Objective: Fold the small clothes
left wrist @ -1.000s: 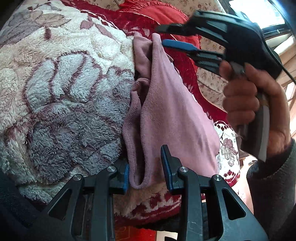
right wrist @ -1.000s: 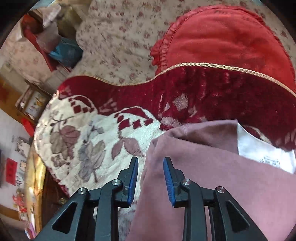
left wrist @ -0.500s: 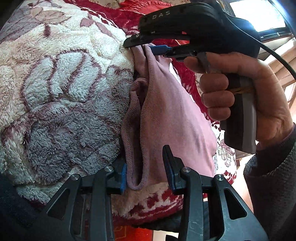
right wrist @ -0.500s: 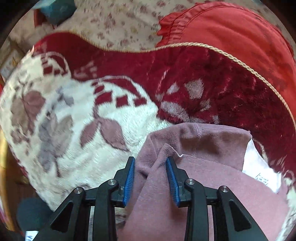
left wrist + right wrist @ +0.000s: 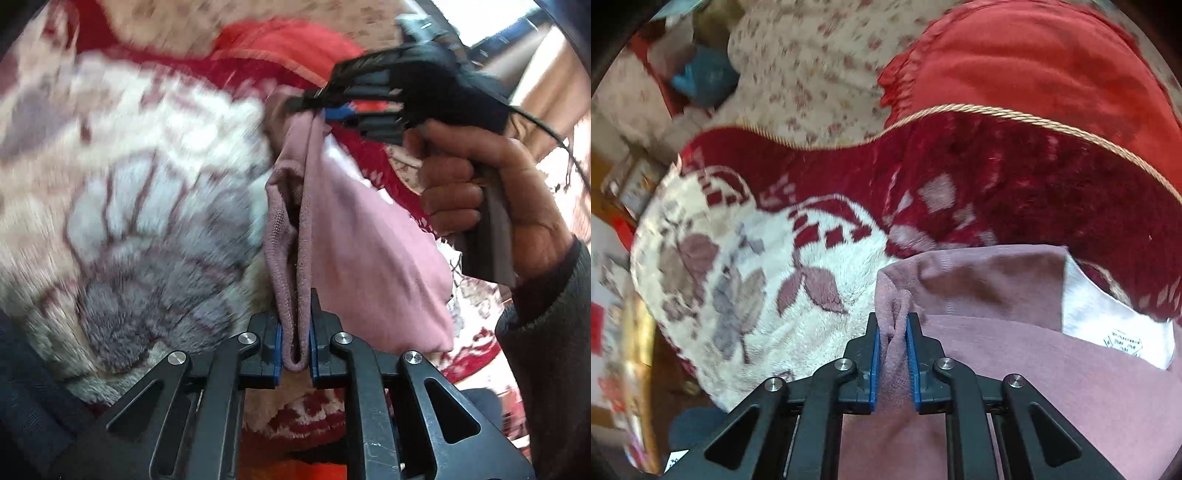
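In the left wrist view, the left tool (image 5: pixel 295 354) sits at six o'clock, nearest the lens. Its jaws have just been closing, and they are now clamped on a folded edge of the pink garment (image 5: pixel 354 243), which bunches between the blue pads (image 5: pixel 277 350). From there the cloth stretches up toward twelve o'clock, its hem taut, with its wider body sagging toward three o'clock. At its far end, around one o'clock, the right tool (image 5: pixel 317 107) pinches the other corner; a hand (image 5: pixel 491 192) in a grey sleeve (image 5: pixel 546 332) grips its handle at three o'clock. Under and beyond the garment, from nine to eleven o'clock, lies a fluffy cream blanket (image 5: pixel 140 192) with grey and mauve leaves, blurred.

In the right wrist view, the right tool (image 5: pixel 892 354) is at six o'clock. Its jaws have also just been closing and are clamped on a gathered fold of the garment (image 5: pixel 1052 387), which spreads toward four o'clock. A white label (image 5: pixel 1115 325) pokes from it at three o'clock. The blanket (image 5: pixel 768 288) lies at nine o'clock, with its dark red border (image 5: pixel 1015 192) across the middle. Farther off, a red cushion (image 5: pixel 1034 70) sits at one o'clock and flowered fabric (image 5: pixel 812 74) at eleven.
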`<state>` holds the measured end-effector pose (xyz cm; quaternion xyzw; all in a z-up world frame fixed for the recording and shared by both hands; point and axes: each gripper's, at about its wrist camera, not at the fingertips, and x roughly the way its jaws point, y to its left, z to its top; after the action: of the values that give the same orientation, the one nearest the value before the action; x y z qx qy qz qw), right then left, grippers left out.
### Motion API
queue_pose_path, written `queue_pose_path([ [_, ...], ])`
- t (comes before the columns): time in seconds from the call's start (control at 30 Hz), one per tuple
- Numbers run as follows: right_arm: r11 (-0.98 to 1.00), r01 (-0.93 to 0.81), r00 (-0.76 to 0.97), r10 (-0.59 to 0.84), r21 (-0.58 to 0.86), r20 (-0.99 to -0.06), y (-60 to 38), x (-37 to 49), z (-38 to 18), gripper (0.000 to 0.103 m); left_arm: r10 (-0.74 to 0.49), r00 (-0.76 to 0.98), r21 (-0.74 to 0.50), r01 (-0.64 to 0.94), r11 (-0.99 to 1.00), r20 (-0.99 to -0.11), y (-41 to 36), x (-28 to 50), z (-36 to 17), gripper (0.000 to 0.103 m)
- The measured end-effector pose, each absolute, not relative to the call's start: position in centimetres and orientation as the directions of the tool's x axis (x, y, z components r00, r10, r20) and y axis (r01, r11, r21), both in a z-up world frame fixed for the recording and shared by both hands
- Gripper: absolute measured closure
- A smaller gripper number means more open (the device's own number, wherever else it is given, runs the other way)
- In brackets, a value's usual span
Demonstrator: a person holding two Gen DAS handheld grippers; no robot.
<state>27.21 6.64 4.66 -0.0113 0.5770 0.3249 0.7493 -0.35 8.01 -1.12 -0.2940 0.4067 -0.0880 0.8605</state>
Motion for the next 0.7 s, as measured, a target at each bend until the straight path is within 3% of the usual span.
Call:
queue_pose_path([
  [0.1, 0.776, -0.466, 0.13, 0.536, 0.426, -0.834, 3.8, 27.8, 5.4, 0.092, -0.385, 0.678, -0.547, -0.03, 0.837, -0.626, 6.5, -0.2, 0.6, 0.095],
  [0.4, 0.704, -0.423, 0.188, 0.684, 0.57, -0.705, -7.4, 28.7, 7.9, 0.092, -0.531, 0.638, -0.522, 0.227, 0.822, -0.558, -1.5, 3.2, 4.6, 0.095],
  [0.7, 0.734, -0.396, 0.288, 0.669, 0.551, -0.685, -19.1, 28.3, 6.8, 0.093, -0.615, 0.541, -0.525, 0.334, 0.783, -0.573, -9.7, 6.2, 4.6, 0.094],
])
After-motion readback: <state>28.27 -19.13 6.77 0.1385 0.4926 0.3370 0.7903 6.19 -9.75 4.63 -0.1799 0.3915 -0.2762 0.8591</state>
